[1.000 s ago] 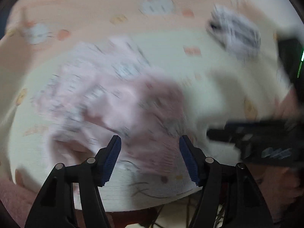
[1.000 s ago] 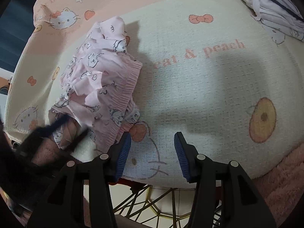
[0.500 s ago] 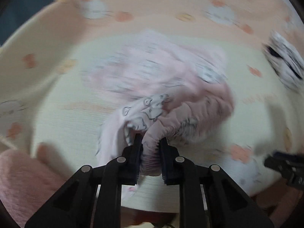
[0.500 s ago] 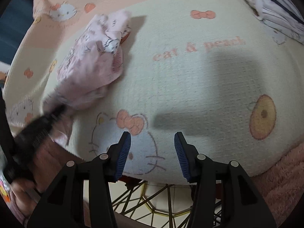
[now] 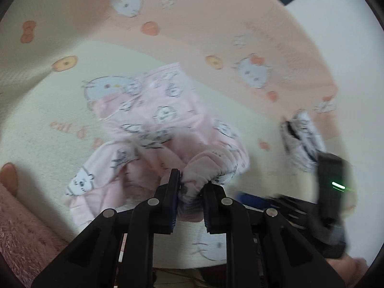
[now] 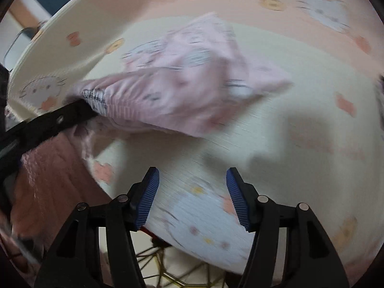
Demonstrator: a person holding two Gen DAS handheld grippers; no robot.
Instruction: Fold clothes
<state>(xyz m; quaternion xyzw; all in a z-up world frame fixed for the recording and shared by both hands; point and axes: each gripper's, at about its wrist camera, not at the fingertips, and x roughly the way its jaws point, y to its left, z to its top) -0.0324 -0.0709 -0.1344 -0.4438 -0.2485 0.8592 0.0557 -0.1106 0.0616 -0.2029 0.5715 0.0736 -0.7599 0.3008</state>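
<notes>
Now we see soft pink shorts bunched on the mat, their gathered waistband pinched in our left gripper. Our right gripper hangs empty, jaws opening. Light, floppy cloth; the waistband seems the firmest place to grip.

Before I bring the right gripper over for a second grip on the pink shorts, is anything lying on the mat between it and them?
Nothing visible. Only bare printed mat lies between the right gripper, whose jaws are opening and empty, and the pink shorts. The left gripper is clamped on their waistband at the other end.
</notes>
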